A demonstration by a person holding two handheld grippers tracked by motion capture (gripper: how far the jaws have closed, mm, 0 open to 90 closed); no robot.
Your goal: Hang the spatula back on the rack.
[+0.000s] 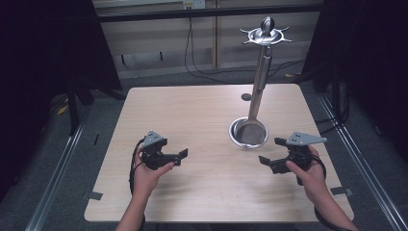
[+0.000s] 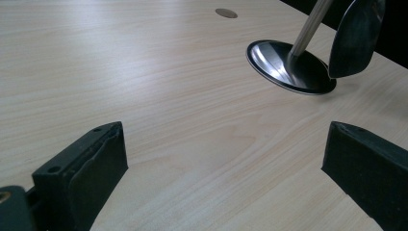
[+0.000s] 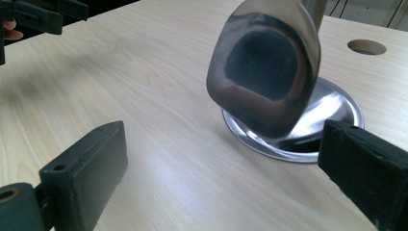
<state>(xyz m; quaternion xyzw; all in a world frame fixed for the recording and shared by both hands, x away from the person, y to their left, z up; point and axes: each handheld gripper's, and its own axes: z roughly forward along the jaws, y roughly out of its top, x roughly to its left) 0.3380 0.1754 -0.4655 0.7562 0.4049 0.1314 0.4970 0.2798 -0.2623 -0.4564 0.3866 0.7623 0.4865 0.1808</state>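
Note:
A metal utensil stand point(image 1: 260, 72) rises from a round shiny base point(image 1: 235, 137) on the right half of the wooden table point(image 1: 192, 110). A steel spatula hangs from its hooked top, its blade point(image 1: 250, 131) just over the base. My left gripper point(image 1: 181, 157) is open above the table, left of the stand, with nothing between its jaws. My right gripper point(image 1: 271, 151) is open too, close to the base at its front right. In the right gripper view the blade point(image 3: 264, 67) hangs just beyond my open jaws point(image 3: 221, 144). The left gripper view has the base point(image 2: 288, 67) and blade point(image 2: 356, 38) farther off.
A small round hole point(image 1: 246, 97) is cut in the table behind the stand. Dark curtains flank the table on both sides, with cables on the floor behind. The other gripper point(image 3: 43, 14) appears at the top left of the right gripper view.

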